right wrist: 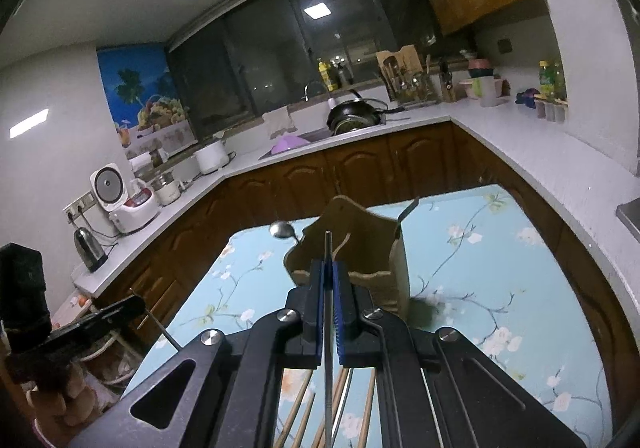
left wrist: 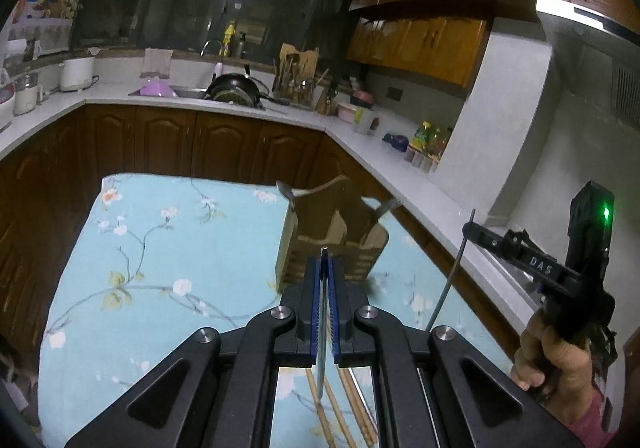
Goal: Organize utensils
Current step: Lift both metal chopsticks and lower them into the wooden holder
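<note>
Nearest the lens, the left gripper [left wrist: 325,260] shows matte black arms with round steel bolts and blue ribbed fingers [left wrist: 317,288] clenched on a thin metal chopstick [left wrist: 322,328], whose flat tip pokes just past the pads. Below the arms, wooden chopsticks [left wrist: 340,400] lie in a loose bundle on the counter [left wrist: 160,240], which wears a pale blue cloth printed with blossom branches. Ahead stands the wooden utensil holder [left wrist: 332,240], a slatted box with a tall curved back; a spoon [left wrist: 286,189] leans out at its left, a flat metal handle [left wrist: 386,207] at its right. Further right, the right gripper [left wrist: 472,228] hangs in the air in a bare hand [left wrist: 552,352], a second slim steel rod [left wrist: 448,276] slanting down from its tip.

The right wrist view shows what the left cannot: the right gripper [right wrist: 329,272] has its blue fingers [right wrist: 318,304] grasping that metal chopstick [right wrist: 328,328], a straight ridged rod pointing at the holder [right wrist: 360,248]. More bamboo chopsticks [right wrist: 300,404] fan out beneath. It also catches the spoon's [right wrist: 282,230] round shiny bowl, and the left gripper [right wrist: 132,304] at far left, its rod [right wrist: 160,324] angled over the cloth edge
</note>
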Motion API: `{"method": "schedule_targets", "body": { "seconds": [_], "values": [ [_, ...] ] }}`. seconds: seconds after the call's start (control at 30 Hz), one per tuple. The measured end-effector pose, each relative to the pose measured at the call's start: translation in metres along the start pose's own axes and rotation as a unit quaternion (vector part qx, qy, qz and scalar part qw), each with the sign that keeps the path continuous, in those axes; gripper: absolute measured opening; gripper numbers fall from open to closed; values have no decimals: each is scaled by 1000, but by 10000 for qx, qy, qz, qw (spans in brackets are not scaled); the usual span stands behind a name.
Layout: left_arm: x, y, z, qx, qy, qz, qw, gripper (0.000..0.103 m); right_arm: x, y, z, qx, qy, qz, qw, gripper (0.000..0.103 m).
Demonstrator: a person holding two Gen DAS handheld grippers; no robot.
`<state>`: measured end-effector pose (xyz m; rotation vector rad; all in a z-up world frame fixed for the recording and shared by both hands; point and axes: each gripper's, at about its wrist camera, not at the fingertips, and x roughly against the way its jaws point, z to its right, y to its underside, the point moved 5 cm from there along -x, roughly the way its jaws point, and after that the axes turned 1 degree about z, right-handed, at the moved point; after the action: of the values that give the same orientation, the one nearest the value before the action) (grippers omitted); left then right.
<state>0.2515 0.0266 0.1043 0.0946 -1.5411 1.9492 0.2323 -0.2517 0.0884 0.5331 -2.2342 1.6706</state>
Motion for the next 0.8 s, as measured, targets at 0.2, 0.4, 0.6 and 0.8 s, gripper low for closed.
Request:
{"method": "schedule_targets", "body": {
  "seconds": [0.2,0.4,0.6,0.8],
  "values": [
    [-9,-28,4,-121,69,290,9995,2,-11,-27,7,-64,47,277,9996,4],
    [-27,-61,10,-324,56,649,9973,2,-24,-61,12,-11,106,593,9982,4],
    [-63,-80,8,-486,-67,891,9948,2,-37,-100,23,43,331,1013,9943,4],
    [-109,-91,0,-416,-187,1056,9934,2,-55,-120,38,-52,447,1284,9907,4]
  ]
}}
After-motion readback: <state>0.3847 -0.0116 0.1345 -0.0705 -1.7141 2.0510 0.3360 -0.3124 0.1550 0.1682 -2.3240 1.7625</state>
